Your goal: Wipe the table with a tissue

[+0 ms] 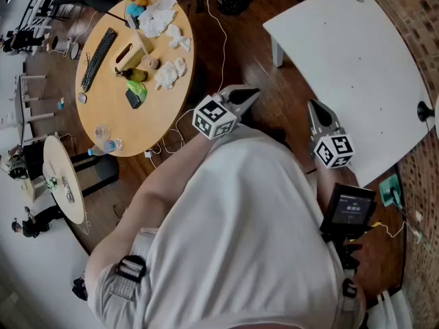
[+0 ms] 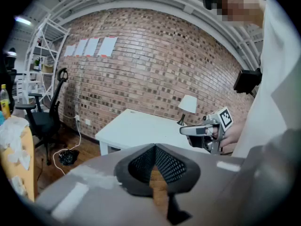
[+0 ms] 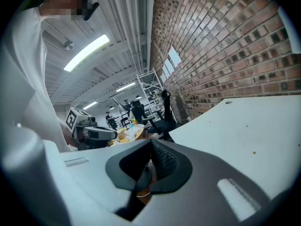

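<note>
Between the round wooden counter (image 1: pixel 110 105) and the white counter (image 1: pixel 357 67), the person holds both tools at chest height, well apart from either surface. The left gripper (image 1: pixel 251 94) has its fingers together with nothing between them, and so does the right gripper (image 1: pixel 313 105). The tissues (image 1: pixel 156 16) lie crumpled on the far part of the round counter, and none is in hand, so wiping has not begun.

The likeliest slip is reaching in with the fingers unopened, which would only shove a tissue along. The tissues also sit close to one another and near a keyboard (image 1: pixel 98 59), so a loose grab may lift several or nudge the clutter. A white cable (image 1: pixel 218 38) trails over the floor beside that counter and could catch a foot on the approach.
</note>
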`<action>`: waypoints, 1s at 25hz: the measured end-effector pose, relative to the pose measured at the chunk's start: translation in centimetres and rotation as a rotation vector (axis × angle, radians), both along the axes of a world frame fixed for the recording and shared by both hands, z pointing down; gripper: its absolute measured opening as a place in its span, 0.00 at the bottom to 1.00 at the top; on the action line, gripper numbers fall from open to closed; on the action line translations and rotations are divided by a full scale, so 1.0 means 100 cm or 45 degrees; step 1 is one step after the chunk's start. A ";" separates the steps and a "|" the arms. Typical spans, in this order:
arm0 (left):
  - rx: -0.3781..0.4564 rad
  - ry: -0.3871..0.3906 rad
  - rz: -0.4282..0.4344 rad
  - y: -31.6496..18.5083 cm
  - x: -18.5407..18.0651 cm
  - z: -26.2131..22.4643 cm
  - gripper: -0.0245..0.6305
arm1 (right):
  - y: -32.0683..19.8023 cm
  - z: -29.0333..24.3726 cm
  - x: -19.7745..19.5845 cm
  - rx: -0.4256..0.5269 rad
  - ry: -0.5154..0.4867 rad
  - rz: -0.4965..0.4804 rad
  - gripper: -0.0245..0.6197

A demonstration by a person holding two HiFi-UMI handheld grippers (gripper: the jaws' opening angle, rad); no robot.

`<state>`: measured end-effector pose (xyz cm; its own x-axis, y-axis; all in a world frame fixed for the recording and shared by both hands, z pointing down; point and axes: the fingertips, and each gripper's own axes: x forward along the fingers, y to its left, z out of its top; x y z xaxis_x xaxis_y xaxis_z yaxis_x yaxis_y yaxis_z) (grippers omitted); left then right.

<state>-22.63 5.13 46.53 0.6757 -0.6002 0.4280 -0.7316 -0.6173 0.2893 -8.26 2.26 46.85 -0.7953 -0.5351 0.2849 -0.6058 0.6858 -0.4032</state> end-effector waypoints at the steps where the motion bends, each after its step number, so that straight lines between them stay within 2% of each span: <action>1: 0.000 0.000 -0.025 -0.003 -0.012 0.000 0.04 | -0.003 0.001 -0.008 -0.005 0.002 -0.014 0.05; 8: 0.014 0.031 -0.152 -0.036 -0.085 0.006 0.05 | -0.035 0.003 -0.060 -0.006 0.060 -0.075 0.05; 14: 0.006 0.074 -0.151 -0.080 -0.125 0.017 0.05 | -0.064 -0.001 -0.107 0.012 0.135 -0.174 0.05; 18: 0.014 0.098 -0.158 -0.105 -0.154 0.021 0.05 | -0.082 -0.006 -0.153 0.021 0.133 -0.262 0.05; 25: -0.016 0.151 -0.208 -0.122 -0.202 0.031 0.05 | -0.106 -0.007 -0.229 0.036 0.190 -0.422 0.05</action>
<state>-42.79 -7.07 49.65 0.6160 -0.7010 0.3593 -0.7819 -0.4890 0.3866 -31.13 -8.30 46.19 -0.8779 -0.2643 0.3993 -0.3991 0.8646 -0.3052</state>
